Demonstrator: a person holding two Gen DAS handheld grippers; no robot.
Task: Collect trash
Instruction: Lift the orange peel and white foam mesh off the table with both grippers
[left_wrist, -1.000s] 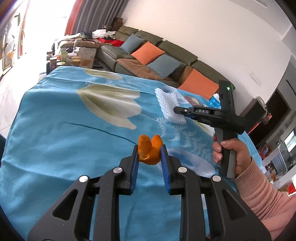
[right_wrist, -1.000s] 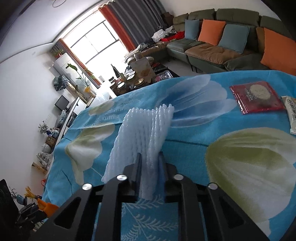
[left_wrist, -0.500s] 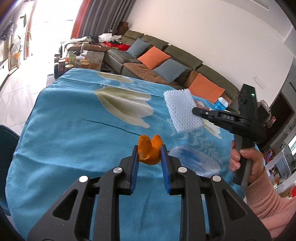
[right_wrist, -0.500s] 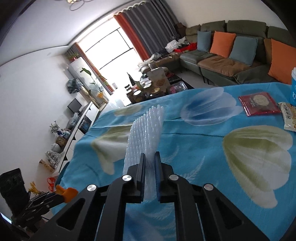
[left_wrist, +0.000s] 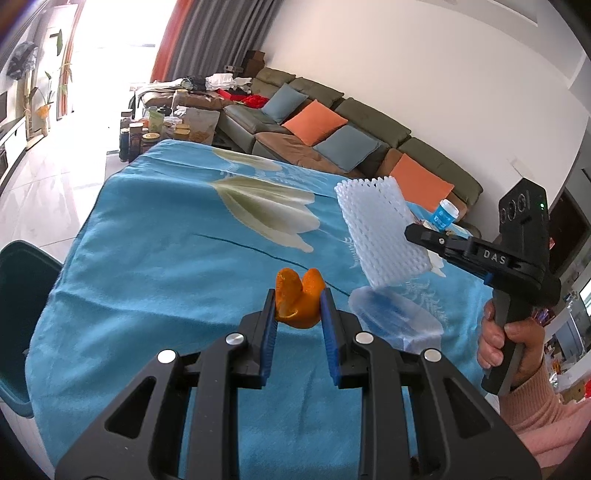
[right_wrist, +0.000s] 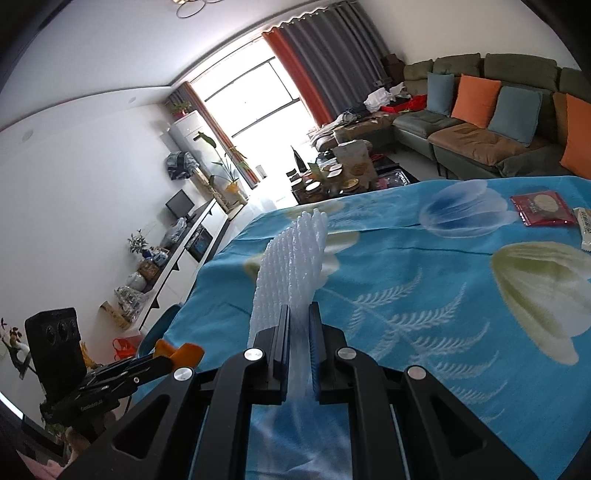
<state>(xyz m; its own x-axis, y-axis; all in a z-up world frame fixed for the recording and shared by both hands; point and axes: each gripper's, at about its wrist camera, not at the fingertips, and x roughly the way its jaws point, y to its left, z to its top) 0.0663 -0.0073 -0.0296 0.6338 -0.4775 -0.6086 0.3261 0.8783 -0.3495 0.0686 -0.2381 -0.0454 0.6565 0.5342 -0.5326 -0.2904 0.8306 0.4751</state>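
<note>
My left gripper (left_wrist: 297, 300) is shut on a piece of orange peel (left_wrist: 298, 303) and holds it above the blue flowered tablecloth (left_wrist: 166, 258). My right gripper (right_wrist: 297, 314) is shut on a white foam fruit net (right_wrist: 291, 266), lifted off the table. The net also shows in the left wrist view (left_wrist: 380, 236), held out at the right by the right gripper (left_wrist: 410, 232). The left gripper with the peel (right_wrist: 181, 352) shows at the lower left of the right wrist view. A dark teal bin (left_wrist: 18, 306) stands at the table's left edge.
A red snack packet (right_wrist: 543, 208) and a white wrapper (right_wrist: 585, 229) lie at the table's far right. A small blue-labelled bottle (left_wrist: 445, 214) stands at the far side. A sofa with cushions (left_wrist: 332, 136) and a cluttered coffee table (left_wrist: 173, 125) lie beyond.
My right gripper has lifted the foam net off the table and carried it up and leftward. My left gripper has risen with the peel, and the teal bin has come into view.
</note>
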